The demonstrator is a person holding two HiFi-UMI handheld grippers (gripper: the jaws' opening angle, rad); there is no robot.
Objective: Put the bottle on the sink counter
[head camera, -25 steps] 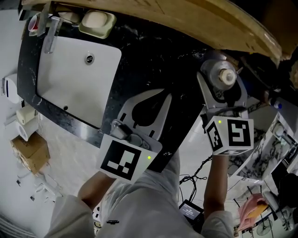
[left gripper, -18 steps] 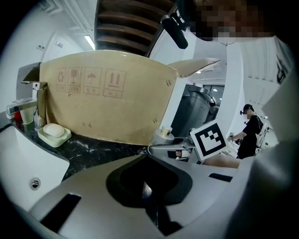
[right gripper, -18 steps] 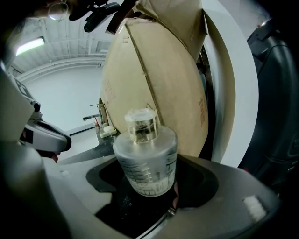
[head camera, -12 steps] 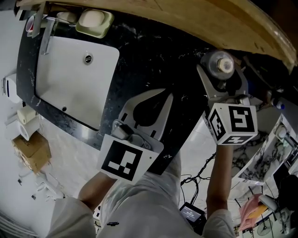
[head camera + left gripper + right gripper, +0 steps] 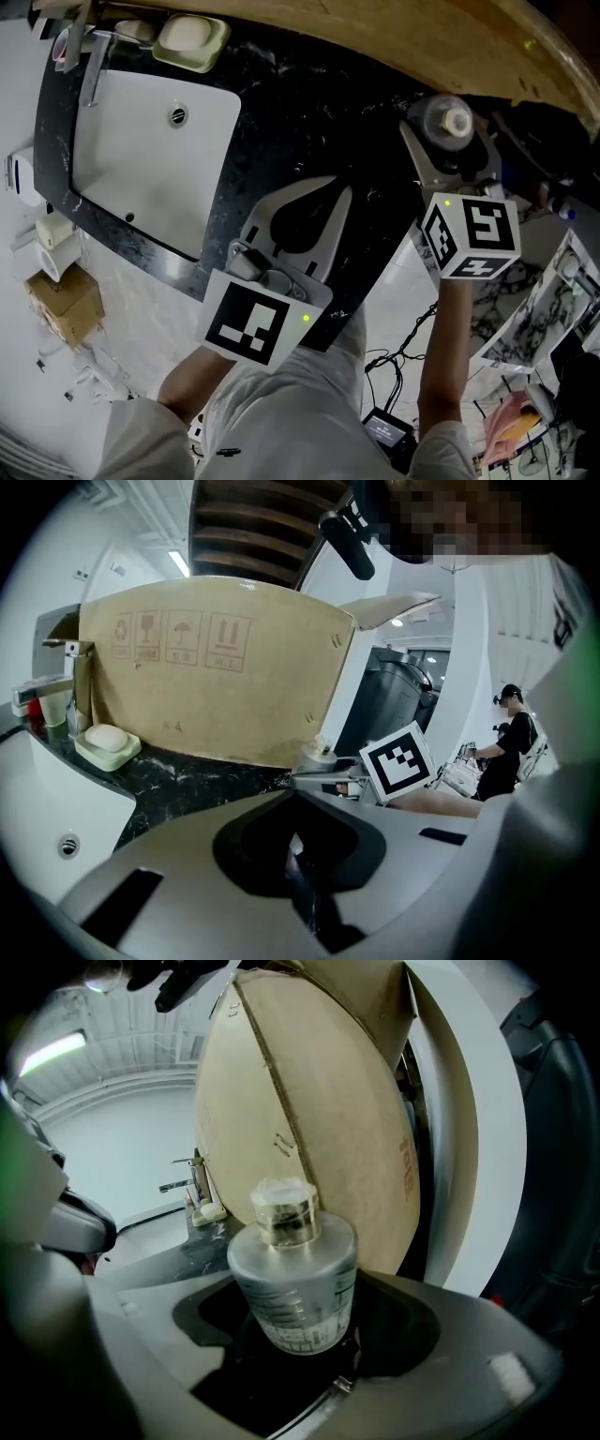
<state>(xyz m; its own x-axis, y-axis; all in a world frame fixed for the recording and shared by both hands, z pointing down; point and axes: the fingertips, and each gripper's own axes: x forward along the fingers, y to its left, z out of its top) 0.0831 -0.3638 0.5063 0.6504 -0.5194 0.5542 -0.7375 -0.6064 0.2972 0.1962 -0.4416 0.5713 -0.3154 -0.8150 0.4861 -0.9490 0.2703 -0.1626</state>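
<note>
The right gripper (image 5: 450, 155), at 1 o'clock in the head view, pinches a squat frosted round bottle with a clear cap (image 5: 293, 1279) between widely spread jaws. The bottle stands upright over the right end of the black white-veined stone counter (image 5: 281, 103), just before a tan cardboard sheet (image 5: 422, 37); whether its base touches the counter cannot be told. The left gripper (image 5: 337, 187), near centre, has its jaws pressed together on nothing. A white rectangular sink basin (image 5: 141, 150) lies at 10 o'clock.
</note>
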